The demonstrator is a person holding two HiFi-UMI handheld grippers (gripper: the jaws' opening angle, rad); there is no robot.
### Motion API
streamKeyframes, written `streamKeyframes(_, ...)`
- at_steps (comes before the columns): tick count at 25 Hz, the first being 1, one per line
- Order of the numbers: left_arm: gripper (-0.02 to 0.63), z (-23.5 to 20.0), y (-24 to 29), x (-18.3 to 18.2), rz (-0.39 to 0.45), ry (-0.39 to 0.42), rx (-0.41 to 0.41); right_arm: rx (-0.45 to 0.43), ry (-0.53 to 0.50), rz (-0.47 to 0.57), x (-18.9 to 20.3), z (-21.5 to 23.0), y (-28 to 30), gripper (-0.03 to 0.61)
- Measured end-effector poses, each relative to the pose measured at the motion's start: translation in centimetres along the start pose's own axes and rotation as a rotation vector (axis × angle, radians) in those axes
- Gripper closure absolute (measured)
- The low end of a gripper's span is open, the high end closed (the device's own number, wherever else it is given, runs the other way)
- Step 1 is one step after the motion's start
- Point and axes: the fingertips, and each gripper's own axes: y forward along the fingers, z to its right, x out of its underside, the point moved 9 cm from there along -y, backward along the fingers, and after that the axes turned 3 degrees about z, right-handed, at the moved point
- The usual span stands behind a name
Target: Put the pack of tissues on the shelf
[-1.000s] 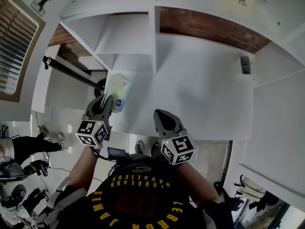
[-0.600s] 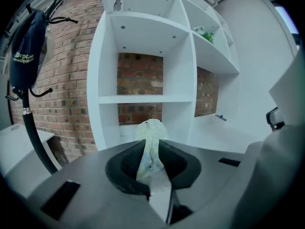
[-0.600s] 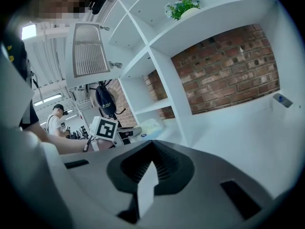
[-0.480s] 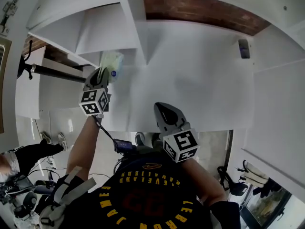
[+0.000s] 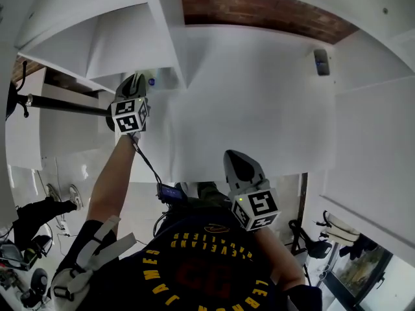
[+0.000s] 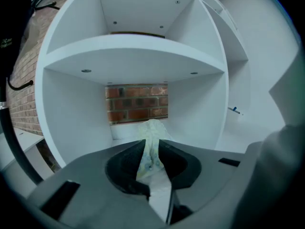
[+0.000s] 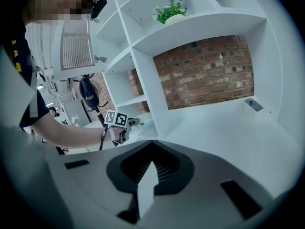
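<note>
The pack of tissues (image 6: 153, 128), pale with a faint print, is pinched between the jaws of my left gripper (image 6: 151, 144). It points into a white shelf compartment (image 6: 86, 123) with a brick back wall. In the head view the left gripper (image 5: 135, 80) reaches into the left compartment at the divider, and only a corner of the pack (image 5: 151, 80) shows past it. My right gripper (image 5: 235, 158) hangs back over the front edge of the wide shelf board (image 5: 259, 109). Its jaws are shut with nothing in them (image 7: 151, 159).
A small grey device with a blue dot (image 5: 321, 61) lies at the back right of the wide shelf. A potted plant (image 7: 169, 10) stands on a higher shelf. A black pole (image 5: 58, 102) runs left of the shelving. White dividers wall in the left compartment.
My left gripper has carried the pack forward and up into the left compartment, so the pack is now mostly hidden in the head view. The right gripper has drifted slightly back and right.
</note>
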Motion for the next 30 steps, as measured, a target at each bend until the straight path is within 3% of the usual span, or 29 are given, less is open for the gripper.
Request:
streamKeyframes(7,0.554,0.6,3.7,0.7,-0.007,0.044,-0.045,0.056,-0.013,-0.023,0.5,0.5,-2.1,0.581)
streamKeyframes(11,0.547,1.2,5.1,2.1,-0.066,0.077,-0.043,0.054,-0.005,-0.031,1.0,0.0,-2.6,0.581)
streamKeyframes(15,0.379,1.7,4.2,1.7,-0.081,0.053,-0.016,0.044,-0.003,-0.02,1.0,-0.5,-2.7,0.581)
streamKeyframes(18,0.331,2.4,2.4,0.4,-0.045,0.039,0.017,0.026,0.014,-0.006,1.0,-1.0,-2.4,0.581)
streamKeyframes(26,0.331,3.9,-7.4,-1.7,0.051,-0.048,0.128,-0.045,0.005,0.036,0.8,-4.4,-2.1,0.581)
streamKeyframes(30,0.331,4.5,-13.6,-1.6,0.056,-0.164,0.197,-0.079,0.01,0.053,1.2,-6.5,-1.9,0.581)
